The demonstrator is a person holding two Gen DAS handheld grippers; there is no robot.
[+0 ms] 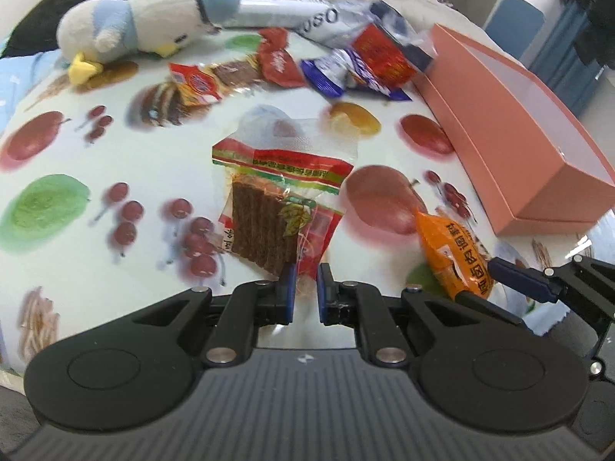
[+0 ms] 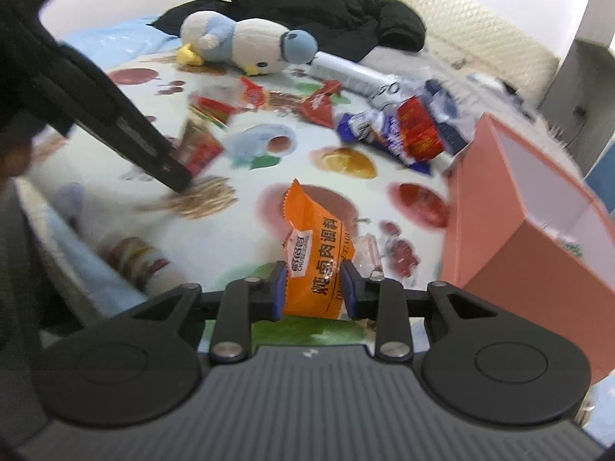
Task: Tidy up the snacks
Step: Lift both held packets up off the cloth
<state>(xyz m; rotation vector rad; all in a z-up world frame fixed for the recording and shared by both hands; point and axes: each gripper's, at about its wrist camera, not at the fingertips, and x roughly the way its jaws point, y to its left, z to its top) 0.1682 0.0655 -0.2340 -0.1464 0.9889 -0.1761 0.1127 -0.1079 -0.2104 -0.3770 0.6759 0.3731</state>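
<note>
Left gripper (image 1: pixel 306 288) is pinched nearly closed on the bottom edge of a clear-wrapped brown snack pack (image 1: pixel 276 207), which hangs out ahead of the pads, lifted over the fruit-print cloth (image 1: pixel 115 153) on the counter. Right gripper (image 2: pixel 313 292) has its jaws partway closed, pressing both sides of an orange seasoning packet (image 2: pixel 311 253), also carried clear of the cloth. Both hands loaded, then, so this looks like the carry step, two items headed for the pink box (image 2: pixel 538 269), which stands open just to the right of the orange packet. Further out, a heap of loose wrappers (image 1: pixel 357 61) waits near the box's far end, with a plush penguin (image 1: pixel 134 19) lying beyond. Next move, by my read: bring each gripper over the box's rim, right one first since it is nearer, then let go inside without the two tools knocking together.
</note>
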